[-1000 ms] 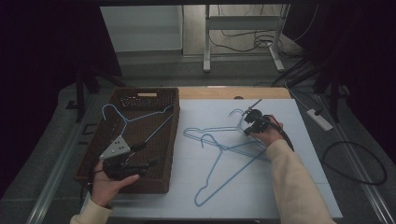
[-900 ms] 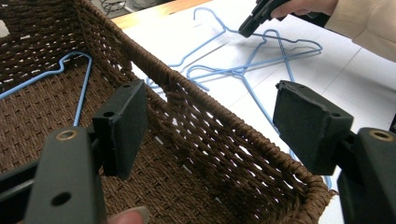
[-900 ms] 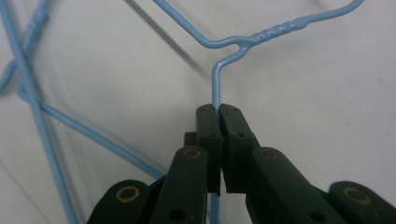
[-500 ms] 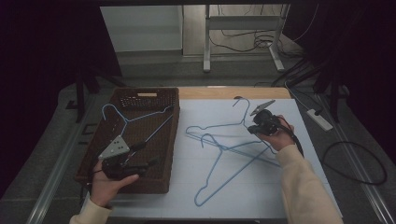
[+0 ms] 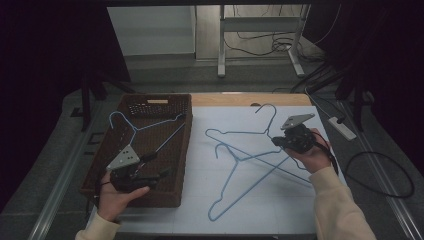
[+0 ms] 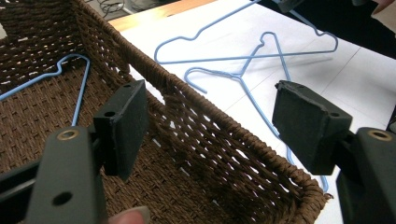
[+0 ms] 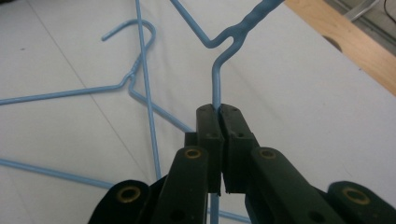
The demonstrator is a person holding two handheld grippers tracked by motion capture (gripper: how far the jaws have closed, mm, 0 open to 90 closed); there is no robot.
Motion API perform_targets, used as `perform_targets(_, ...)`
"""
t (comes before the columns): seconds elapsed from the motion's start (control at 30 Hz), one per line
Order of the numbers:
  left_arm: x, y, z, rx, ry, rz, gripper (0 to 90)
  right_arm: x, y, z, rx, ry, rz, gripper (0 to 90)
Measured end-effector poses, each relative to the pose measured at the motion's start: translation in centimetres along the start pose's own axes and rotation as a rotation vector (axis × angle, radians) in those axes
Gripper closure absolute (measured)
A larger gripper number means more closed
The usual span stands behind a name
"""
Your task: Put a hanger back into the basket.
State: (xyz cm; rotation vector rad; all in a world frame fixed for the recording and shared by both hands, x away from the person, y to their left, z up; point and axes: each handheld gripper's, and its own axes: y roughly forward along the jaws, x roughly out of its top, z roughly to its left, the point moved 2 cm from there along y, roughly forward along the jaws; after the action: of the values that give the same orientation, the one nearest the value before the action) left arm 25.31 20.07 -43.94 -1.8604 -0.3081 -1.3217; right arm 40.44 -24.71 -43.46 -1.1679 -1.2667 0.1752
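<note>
Hangers: 3 total, 1 in basket [image 5: 150, 107], 2 on table; right claw [image 7: 218, 108] clamps 1 [image 7: 215, 84], left claw [image 6: 210, 121] wide, empty.

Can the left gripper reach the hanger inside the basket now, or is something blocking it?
Probably yes. The left gripper is open over the basket, and the hanger lies uncovered inside.

I have a light-blue wire coat hanger [image 7: 215, 84] pinched in my right gripper [image 5: 281, 141], whose pads are pressed together on the wire just under its twisted neck; the hook [image 5: 266, 112] rises beyond the gripper, lifted off the white surface [image 5: 300, 210]. A second light-blue wire hanger [image 5: 235, 180] lies flat on the surface just left of and below that gripper, its hook toward the woven basket, crossing under the held one's bars.
</note>
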Motion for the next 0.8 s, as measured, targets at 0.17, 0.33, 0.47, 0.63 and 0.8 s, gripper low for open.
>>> perform_targets(0.17,0.1,0.0,-0.1,-0.001,0.003,-0.001,27.9,-0.2,-1.5,0.7,0.009,-0.008,-0.036,88.3)
perform_targets(0.33,0.1,0.0,-0.1,0.000,0.002,-0.002,27.9,-0.3,-2.5,1.3,0.027,-0.007,-0.054,88.2)
perform_targets(0.47,0.2,0.0,-0.1,0.001,0.003,-0.005,27.9,-0.4,-3.1,1.6,0.038,0.004,-0.067,88.2)
perform_targets(0.63,0.2,0.1,-0.2,-0.001,0.006,-0.002,28.0,-0.7,-3.7,2.1,0.047,0.010,-0.075,88.3)
perform_targets(0.8,0.3,0.2,-0.2,-0.002,0.007,0.001,28.0,-0.9,-4.1,2.7,0.059,0.007,-0.087,88.2)
